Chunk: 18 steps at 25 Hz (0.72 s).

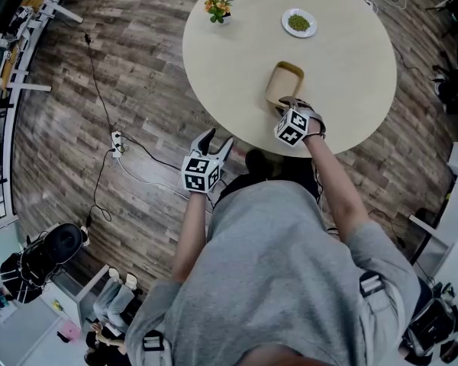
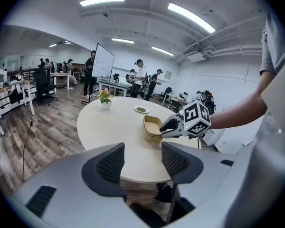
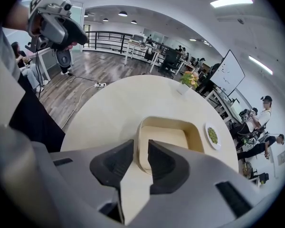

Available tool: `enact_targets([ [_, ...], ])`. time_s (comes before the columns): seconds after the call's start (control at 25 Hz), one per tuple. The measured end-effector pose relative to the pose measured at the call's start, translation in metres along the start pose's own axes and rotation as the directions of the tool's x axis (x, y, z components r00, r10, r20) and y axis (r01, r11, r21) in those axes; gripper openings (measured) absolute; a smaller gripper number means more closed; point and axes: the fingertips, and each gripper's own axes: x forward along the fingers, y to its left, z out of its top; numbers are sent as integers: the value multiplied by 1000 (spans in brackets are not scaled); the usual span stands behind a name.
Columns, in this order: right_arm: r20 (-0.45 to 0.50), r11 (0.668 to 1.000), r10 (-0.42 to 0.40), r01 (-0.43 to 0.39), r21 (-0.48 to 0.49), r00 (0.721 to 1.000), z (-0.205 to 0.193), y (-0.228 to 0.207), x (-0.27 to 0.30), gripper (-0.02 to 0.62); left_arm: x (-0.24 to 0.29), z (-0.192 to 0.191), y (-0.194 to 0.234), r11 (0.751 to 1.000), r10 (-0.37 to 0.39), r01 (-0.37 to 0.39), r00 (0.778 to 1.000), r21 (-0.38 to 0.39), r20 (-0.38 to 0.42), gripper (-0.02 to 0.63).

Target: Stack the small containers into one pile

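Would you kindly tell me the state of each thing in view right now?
Container stack: nested, upright, top one empty.
Right gripper: open, jaws straddling the stack's near rim.
Left gripper: open, empty.
Small plate: holding green food.
Flower pot: upright.

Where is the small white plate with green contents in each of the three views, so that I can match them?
Head view: plate near the top edge, right of centre.
Left gripper view: plate near the centre, behind the tan container.
Right gripper view: plate right of centre, beside the container.
Shared landmark: the container, nearer the person than the plate.
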Motion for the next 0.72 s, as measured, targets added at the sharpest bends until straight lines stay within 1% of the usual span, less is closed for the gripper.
enact_targets([
  [0.24, 6, 999, 17, -18, 45, 1000, -3, 4, -6, 102, 2, 4, -2, 1000, -9, 9, 1000, 7, 2, 261],
  [0.48, 21, 990, 10, -13, 140, 1000, -16, 2, -16, 63, 12, 9, -11, 999, -37, 37, 999, 21, 7, 261],
  [0.56, 34, 979, 0, -7, 206, 999, -22, 2, -23, 43, 15, 11, -14, 999, -47, 47, 999, 25, 9, 259],
  [0.64, 51, 956, -10, -5, 294, 999, -29, 4, -32, 17, 16, 13, -19, 998, -57, 57, 998, 30, 12, 256],
  [0.72, 63, 933, -21, -3, 360, 998, -38, 7, -39, 8, 18, 16, -24, 997, -68, 68, 998, 38, 17, 251],
])
